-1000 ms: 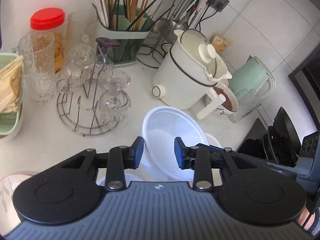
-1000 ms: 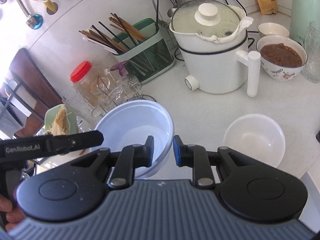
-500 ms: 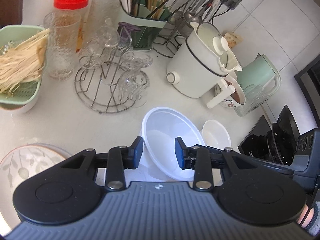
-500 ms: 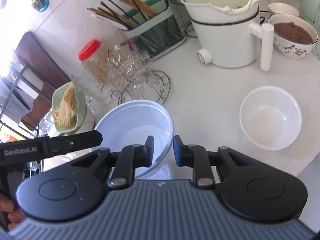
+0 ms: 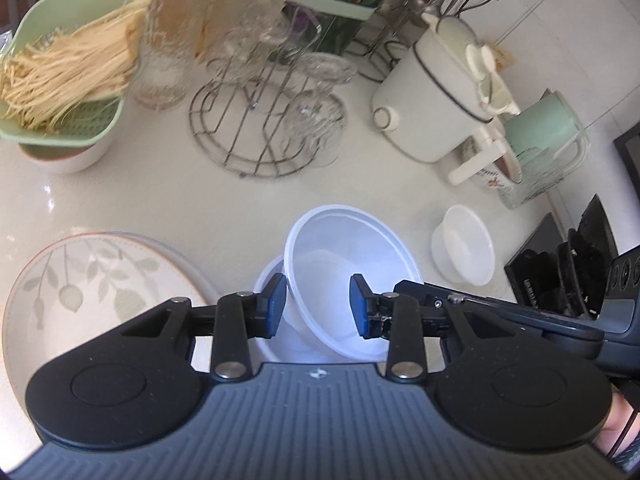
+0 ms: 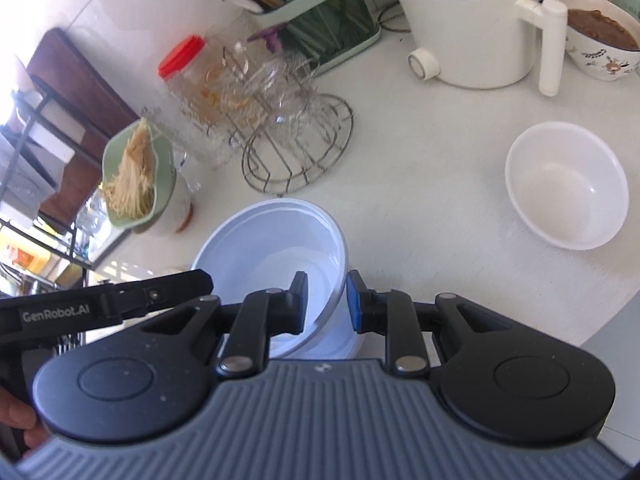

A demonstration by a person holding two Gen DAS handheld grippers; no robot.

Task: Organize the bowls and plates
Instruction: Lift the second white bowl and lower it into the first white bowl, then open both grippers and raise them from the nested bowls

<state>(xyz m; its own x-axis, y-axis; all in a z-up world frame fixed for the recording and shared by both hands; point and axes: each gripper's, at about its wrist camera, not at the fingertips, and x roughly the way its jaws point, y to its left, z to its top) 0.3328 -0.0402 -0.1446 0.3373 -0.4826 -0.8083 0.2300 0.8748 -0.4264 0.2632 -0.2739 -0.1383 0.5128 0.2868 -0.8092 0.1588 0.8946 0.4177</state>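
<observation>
Bowl (image 6: 276, 248) rim pinched by right gripper (image 6: 326, 302); left gripper (image 5: 318, 306) clamps opposite rim.

Both tongs angle downward: right tongs (image 6: 327, 300) narrowly parted, left tongs (image 5: 318, 306) wider.

Three white bowls (image 5: 352, 280) are showing at frame centre, one leaf-patterned plate (image 5: 92, 288) lower left, one wire rack (image 5: 256, 136) above.

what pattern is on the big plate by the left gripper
Pale green leaves and stems on cream plate, with a thin reddish rim; left wrist view.
</observation>
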